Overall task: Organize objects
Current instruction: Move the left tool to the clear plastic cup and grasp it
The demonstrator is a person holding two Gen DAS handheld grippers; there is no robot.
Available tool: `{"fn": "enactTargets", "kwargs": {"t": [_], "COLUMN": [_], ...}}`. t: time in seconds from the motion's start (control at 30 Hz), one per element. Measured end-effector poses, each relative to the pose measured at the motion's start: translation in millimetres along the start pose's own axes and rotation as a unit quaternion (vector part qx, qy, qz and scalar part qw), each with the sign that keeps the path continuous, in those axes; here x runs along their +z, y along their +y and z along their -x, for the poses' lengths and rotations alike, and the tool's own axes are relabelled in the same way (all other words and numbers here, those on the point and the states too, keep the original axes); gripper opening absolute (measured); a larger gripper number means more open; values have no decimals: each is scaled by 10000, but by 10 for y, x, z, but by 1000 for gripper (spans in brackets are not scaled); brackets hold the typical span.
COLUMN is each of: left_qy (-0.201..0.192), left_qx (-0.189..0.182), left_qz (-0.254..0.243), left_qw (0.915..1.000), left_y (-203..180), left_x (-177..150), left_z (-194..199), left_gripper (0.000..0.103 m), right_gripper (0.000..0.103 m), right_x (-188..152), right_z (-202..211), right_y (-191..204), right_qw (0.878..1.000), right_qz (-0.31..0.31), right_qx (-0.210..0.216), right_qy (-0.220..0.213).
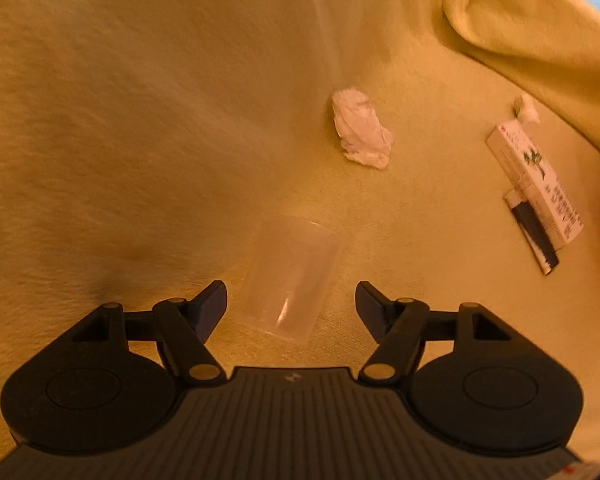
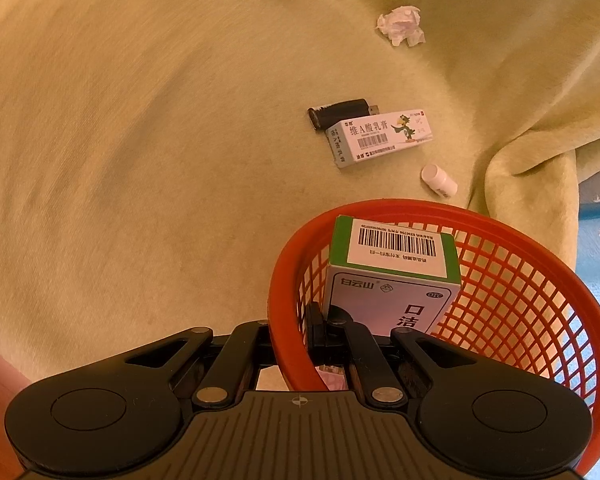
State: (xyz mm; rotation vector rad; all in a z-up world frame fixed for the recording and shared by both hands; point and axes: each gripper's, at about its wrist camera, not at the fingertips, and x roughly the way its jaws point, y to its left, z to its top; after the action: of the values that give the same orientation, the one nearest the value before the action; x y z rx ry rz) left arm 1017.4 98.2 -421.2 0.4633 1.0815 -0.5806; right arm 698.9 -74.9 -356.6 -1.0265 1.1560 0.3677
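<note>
A clear plastic cup (image 1: 288, 276) lies on its side on the yellow blanket (image 1: 140, 120), in the gap of my open left gripper (image 1: 291, 300) and touched by neither finger. Beyond it lie a crumpled tissue (image 1: 362, 128) and, at the right, a white ointment box (image 1: 536, 180) beside a black cylinder (image 1: 534, 232). My right gripper (image 2: 296, 336) is shut on the near rim of a red mesh basket (image 2: 500, 220). A green and white medicine box (image 2: 392, 276) stands tilted inside the basket.
In the right wrist view, the ointment box (image 2: 380, 138), the black cylinder (image 2: 340, 112), a small white bottle (image 2: 440, 180) and the tissue (image 2: 402, 24) lie on the blanket past the basket. The blanket folds up at the right (image 2: 520, 184), with blue floor (image 2: 596, 240) beyond.
</note>
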Motion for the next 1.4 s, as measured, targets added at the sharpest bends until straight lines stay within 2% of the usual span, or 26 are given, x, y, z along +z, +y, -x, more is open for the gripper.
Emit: {"fn": "enactTargets", "kwargs": {"t": [0.13,0.3,0.37,0.4,0.73,1.13,1.4], "left_qy": [78,99,135,151,82,49,123], "left_qx": [193,137,52,10,-458,-372,-379], "left_qz": [-333,-111,22,53,-176,-414,-545], "left_qw": [9992,9998,9999,9999,9988,9984,9977], "left_y": [-117,-98,-94,-101,-460,-643,-697], "left_x": [-46,-52,-48,-49,-234,-90,-58], "left_z": [-159,-206,-185,-170,89,-138,7], "left_gripper": [66,64,48,47,47,46,46], "right_gripper": [1,1,1,1,1,1,1], "right_x": [8,12,12,12,32,26,33], "right_z": [2,-5,-4,-2,-8,-2,0], "right_y": [-1,7,7,5,-43,-33,-39], "right_qw": [10000,10000,10000,10000,10000,10000,10000], "right_qz": [12,23,21,19,0,43,38], "right_qx": [0,-8,0,5,0,6,9], "right_qy": [4,-4,3,6,2,0,9]}}
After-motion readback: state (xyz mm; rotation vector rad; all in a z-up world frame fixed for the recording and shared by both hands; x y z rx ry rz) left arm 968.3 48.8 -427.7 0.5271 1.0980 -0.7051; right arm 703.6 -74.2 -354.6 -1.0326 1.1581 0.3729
